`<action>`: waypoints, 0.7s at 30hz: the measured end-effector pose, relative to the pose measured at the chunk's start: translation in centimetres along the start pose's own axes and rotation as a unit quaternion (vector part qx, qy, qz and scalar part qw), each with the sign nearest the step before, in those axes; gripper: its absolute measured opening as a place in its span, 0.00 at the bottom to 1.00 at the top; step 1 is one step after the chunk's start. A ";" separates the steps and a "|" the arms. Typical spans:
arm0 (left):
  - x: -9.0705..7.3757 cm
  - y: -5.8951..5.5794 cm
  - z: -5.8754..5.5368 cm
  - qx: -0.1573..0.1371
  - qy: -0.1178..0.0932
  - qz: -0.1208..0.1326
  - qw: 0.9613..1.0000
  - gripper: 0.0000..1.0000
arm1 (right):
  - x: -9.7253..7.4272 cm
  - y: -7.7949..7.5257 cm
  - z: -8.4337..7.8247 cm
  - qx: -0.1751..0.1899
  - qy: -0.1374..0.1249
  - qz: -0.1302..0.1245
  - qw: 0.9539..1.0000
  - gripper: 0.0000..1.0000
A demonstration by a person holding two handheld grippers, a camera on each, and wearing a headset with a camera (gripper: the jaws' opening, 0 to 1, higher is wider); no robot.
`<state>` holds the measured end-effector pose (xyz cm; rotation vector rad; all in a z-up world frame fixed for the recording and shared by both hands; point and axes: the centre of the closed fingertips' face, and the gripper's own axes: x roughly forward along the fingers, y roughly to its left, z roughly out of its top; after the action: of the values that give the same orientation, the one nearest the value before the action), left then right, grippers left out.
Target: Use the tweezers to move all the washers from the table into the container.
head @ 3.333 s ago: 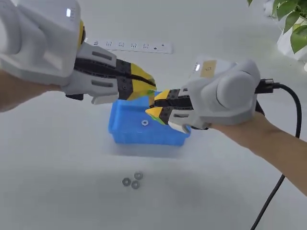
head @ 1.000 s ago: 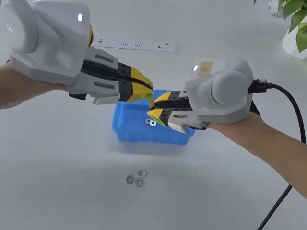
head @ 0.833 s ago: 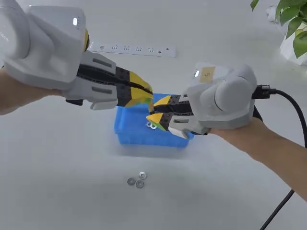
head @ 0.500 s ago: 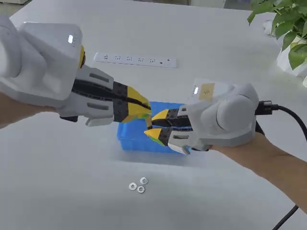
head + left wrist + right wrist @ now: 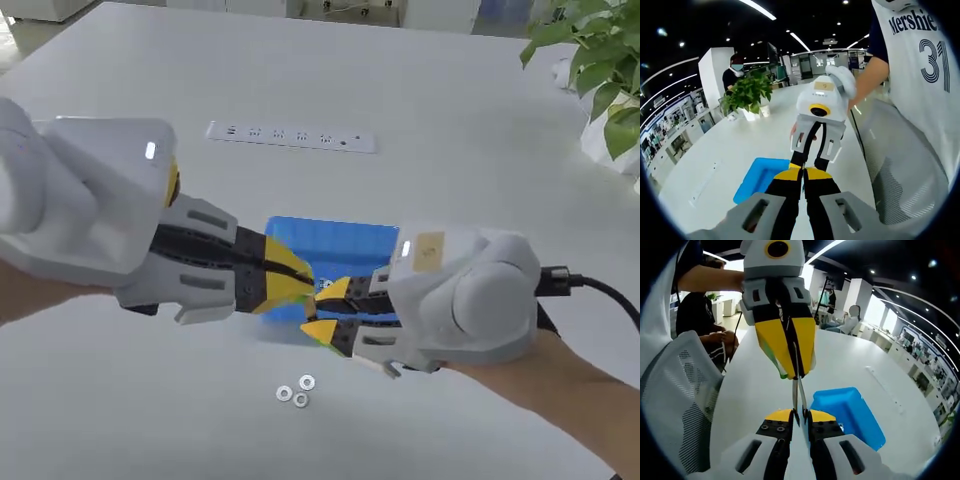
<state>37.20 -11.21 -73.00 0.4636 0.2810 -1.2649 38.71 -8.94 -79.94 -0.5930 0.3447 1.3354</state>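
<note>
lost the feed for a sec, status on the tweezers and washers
Left gripper and right gripper both shut on tweezers, tips meeting above container. Three washers on table, untouched.

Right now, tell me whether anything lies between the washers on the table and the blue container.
Nothing visible does: bare table separates the three washers from the container. The left gripper and right gripper cover its near wall in the head view.

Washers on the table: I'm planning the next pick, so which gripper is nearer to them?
Right. The right gripper hangs just up and right of the three washers; the left gripper is farther up-left, by the blue container. Both pinch the tweezers.
</note>
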 end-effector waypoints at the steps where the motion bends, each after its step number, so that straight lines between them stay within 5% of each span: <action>1: 0.0 -0.2 -0.1 -0.002 0.000 -0.001 1.000 0.06 | 0.0 0.3 -0.1 0.001 0.001 0.001 1.000 0.13; 21: 0.5 -3.0 -2.7 -0.044 0.010 -0.017 0.999 0.06 | 1.4 3.9 -1.9 0.027 0.010 0.027 0.999 0.13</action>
<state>34.59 -11.03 -76.11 0.3980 0.3604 -1.2757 35.36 -8.45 -83.02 -0.5547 0.4145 1.3678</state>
